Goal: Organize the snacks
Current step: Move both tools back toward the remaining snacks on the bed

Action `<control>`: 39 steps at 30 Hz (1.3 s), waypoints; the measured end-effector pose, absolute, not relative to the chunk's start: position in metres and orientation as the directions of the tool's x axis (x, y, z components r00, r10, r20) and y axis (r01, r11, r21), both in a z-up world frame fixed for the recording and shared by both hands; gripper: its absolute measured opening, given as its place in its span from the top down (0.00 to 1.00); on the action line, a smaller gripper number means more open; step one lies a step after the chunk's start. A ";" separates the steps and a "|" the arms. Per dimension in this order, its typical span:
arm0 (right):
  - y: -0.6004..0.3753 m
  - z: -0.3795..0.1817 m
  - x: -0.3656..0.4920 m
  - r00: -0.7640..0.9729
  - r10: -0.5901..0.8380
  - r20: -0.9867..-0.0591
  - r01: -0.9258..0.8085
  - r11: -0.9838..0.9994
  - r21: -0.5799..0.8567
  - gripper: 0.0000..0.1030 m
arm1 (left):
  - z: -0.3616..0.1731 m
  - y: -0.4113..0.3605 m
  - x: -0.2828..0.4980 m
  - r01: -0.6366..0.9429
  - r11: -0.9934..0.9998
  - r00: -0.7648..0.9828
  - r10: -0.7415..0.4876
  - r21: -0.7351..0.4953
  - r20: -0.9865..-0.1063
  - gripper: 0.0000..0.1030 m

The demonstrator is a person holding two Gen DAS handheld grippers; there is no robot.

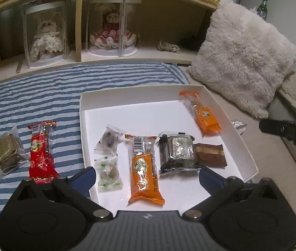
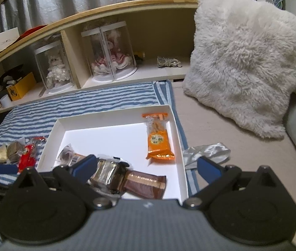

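Nearest the lens in the left wrist view, the left gripper hangs with jaws wide apart and nothing between them, low over the near edge of the white tray. Inside the tray: an orange snack bar at center bottom, two clear-wrapped candies left of it, a dark foil cake touching a brown packet on the right, and another orange pack in the upper right corner. Still out on the striped blanket, left of the tray: a red snack bar, a brown cake and a pale snack at the frame edge. The right gripper is also spread open and empty, over the tray's lower right corner, with a silver wrapper just outside the tray
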State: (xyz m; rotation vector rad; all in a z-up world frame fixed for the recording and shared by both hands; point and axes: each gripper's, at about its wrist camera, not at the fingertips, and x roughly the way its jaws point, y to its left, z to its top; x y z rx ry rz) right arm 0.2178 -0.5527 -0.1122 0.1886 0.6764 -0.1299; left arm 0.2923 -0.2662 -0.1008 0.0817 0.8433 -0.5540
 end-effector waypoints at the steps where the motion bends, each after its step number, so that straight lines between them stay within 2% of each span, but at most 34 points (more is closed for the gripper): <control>1: -0.551 -0.111 0.214 0.773 -0.062 -0.632 0.181 0.975 0.126 0.01 | -0.099 -0.265 0.290 0.498 0.855 0.535 -0.436 -0.147 -0.724 0.00; 24: -0.497 -0.091 0.180 0.789 -0.063 -0.612 0.160 0.981 0.106 0.01 | -0.060 -0.208 0.268 0.477 0.872 0.616 -0.422 -0.112 -0.666 0.00; 39: -0.441 -0.089 0.206 0.806 0.009 -0.591 0.091 0.986 0.139 0.01 | -0.055 -0.126 0.277 0.383 0.921 0.685 -0.334 -0.070 -0.648 0.00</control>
